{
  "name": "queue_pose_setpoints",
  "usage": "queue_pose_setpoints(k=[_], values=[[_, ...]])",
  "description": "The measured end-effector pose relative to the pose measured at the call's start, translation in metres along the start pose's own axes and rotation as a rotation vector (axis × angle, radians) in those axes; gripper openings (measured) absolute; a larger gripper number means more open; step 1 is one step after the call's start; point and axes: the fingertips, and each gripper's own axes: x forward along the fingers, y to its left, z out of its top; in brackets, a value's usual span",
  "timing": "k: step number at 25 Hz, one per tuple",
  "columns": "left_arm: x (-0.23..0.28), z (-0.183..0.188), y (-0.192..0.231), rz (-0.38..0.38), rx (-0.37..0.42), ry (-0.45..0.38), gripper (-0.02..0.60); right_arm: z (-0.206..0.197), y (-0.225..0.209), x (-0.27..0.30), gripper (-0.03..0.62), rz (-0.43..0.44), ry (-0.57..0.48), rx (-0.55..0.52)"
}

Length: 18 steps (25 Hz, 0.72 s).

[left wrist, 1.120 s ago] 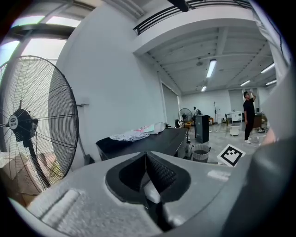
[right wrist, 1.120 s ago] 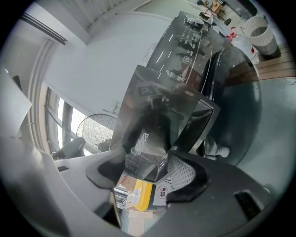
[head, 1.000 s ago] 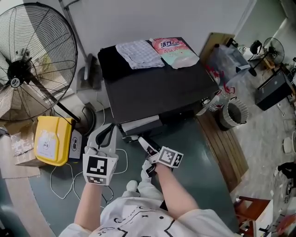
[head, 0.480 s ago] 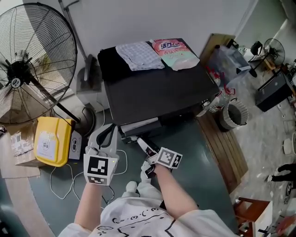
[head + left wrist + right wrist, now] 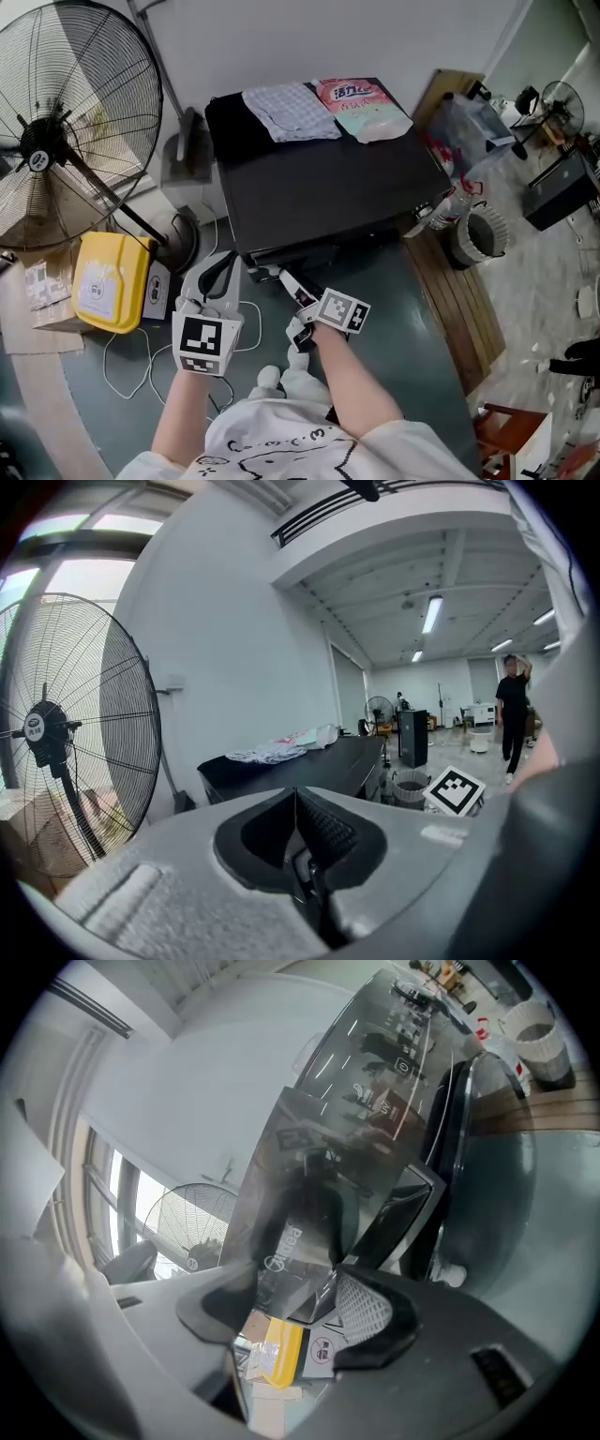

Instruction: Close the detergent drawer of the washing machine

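The black washing machine (image 5: 319, 187) stands ahead of me, its top seen from above. Its detergent drawer (image 5: 281, 253) at the front left corner sits almost flush with the front. My right gripper (image 5: 281, 277) points at that drawer front, tips right against it. In the right gripper view the glossy drawer panel (image 5: 300, 1232) fills the space before the right gripper (image 5: 295, 1283), whose jaws are closing but stand wide, pads not pressing on it. My left gripper (image 5: 220, 267) hangs to the left, away from the machine, jaws shut on nothing, also seen as the left gripper (image 5: 296, 794).
A checked cloth (image 5: 291, 111) and a pink detergent bag (image 5: 361, 103) lie on the machine. A big floor fan (image 5: 56, 131) and a yellow canister (image 5: 108, 281) stand left, cables (image 5: 122, 366) trail below them. A white basket (image 5: 478, 234) and wooden boards (image 5: 450, 291) are right.
The drawer, which stuck out with its pale top showing, has slid into the machine. My right gripper followed it a little toward the front. The left gripper stayed put.
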Motion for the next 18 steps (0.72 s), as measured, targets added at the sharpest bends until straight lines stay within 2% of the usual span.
queue_pose_setpoints(k=[18], values=[[0.017, -0.003, 0.02, 0.019, -0.011, 0.012, 0.018, 0.009, 0.001, 0.019, 0.263, -0.004, -0.002, -0.029]])
